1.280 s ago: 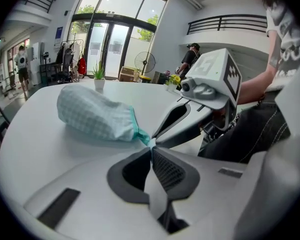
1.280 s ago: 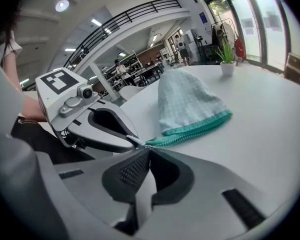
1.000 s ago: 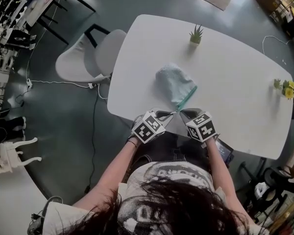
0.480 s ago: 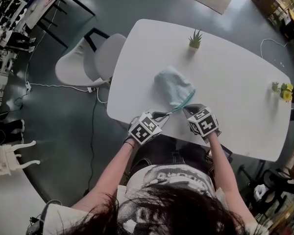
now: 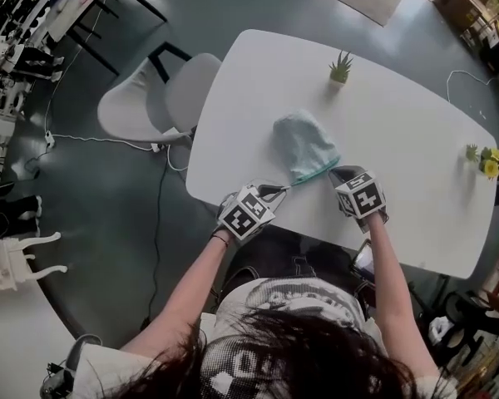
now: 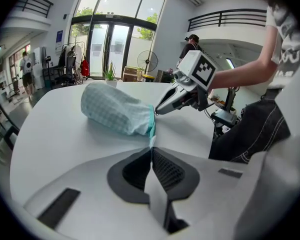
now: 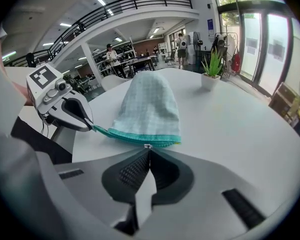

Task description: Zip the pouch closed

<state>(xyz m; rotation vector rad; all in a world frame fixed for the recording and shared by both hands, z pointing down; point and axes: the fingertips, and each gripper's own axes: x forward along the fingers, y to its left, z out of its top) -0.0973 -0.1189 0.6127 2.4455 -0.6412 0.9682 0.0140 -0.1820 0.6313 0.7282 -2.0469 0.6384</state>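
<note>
**Head view.**
- White table [image 5: 416,98], rounded corners. It carries a small potted plant [image 5: 340,66] at the far side and a yellow-flowered plant [image 5: 482,151] at the right edge.
- Pouch [image 5: 304,144]: pale blue-green check cloth, lying flat near the table's near edge. Its teal zipper [image 5: 316,175] runs along the side facing the person.
- Left gripper [image 5: 276,190] is at the zipper's left end and right gripper [image 5: 336,173] is at its right end. Each bears a cube with black-and-white square markers.
- White chair [image 5: 162,98] on the floor, left of the table.
- The person's shirt print is too distorted to read.

**Left gripper view.**
- The jaws are pressed together on the zipper tape [image 6: 151,140], which leads from the pouch's [image 6: 115,111] teal corner.
- The right gripper [image 6: 158,111] has its tip at the pouch's teal edge.
- No writing can be read, only the marker pattern.

**Right gripper view.**
- The jaws are closed on the small metal zipper pull [image 7: 148,146], tight against the teal zipper [image 7: 140,138].
- The pouch [image 7: 147,101] lies just beyond, with the potted plant [image 7: 212,71] well behind it.
- The left gripper [image 7: 93,128] pinches the tape's far-left end.
</note>
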